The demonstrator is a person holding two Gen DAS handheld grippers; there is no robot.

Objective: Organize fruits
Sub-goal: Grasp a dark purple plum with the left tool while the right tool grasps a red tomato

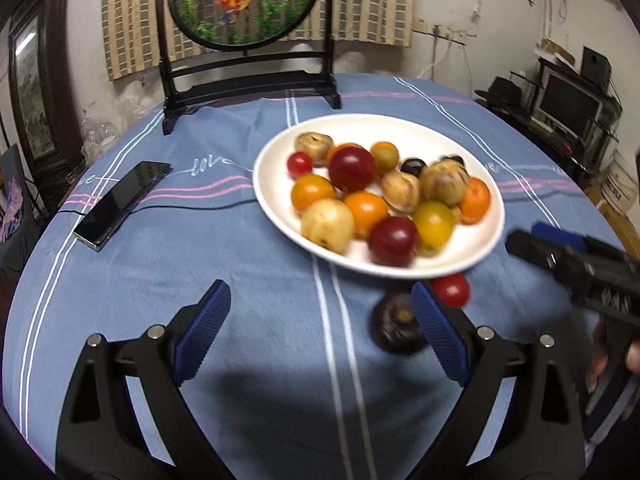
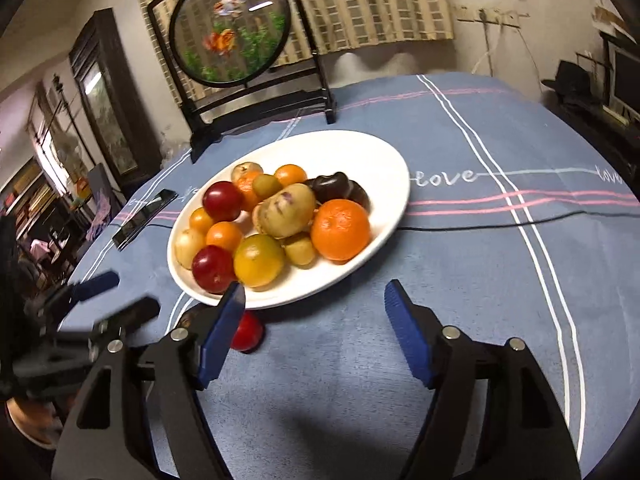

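Left wrist view
Left gripper [image 1: 320,328]: spread wide with nothing between its blue pads, hovering over the blue striped tablecloth [image 1: 240,280].
White plate [image 1: 272,200]: ahead, heaped with red, orange, yellow and tan fruits (slightly blurred).
Loose fruits: a small red fruit [image 1: 452,290] lies on the cloth at the plate's near rim; a dark purple fruit [image 1: 394,332] sits just beside it, partly behind the right-hand pad.
Right gripper [image 1: 532,236]: enters from the right near the plate rim; whether it is spread or closed cannot be told here.
Phone [image 1: 122,202]: on the cloth, left of the plate.

Right wrist view
Right gripper [image 2: 316,320]: wide apart, empty, above the cloth near the plate [image 2: 384,168].
Red fruit [image 2: 248,332]: partly hidden behind the left-hand pad.
Orange [image 2: 340,230]: on the plate's near right side.
Framed fish screen [image 2: 232,26]: upright at the table's far edge.
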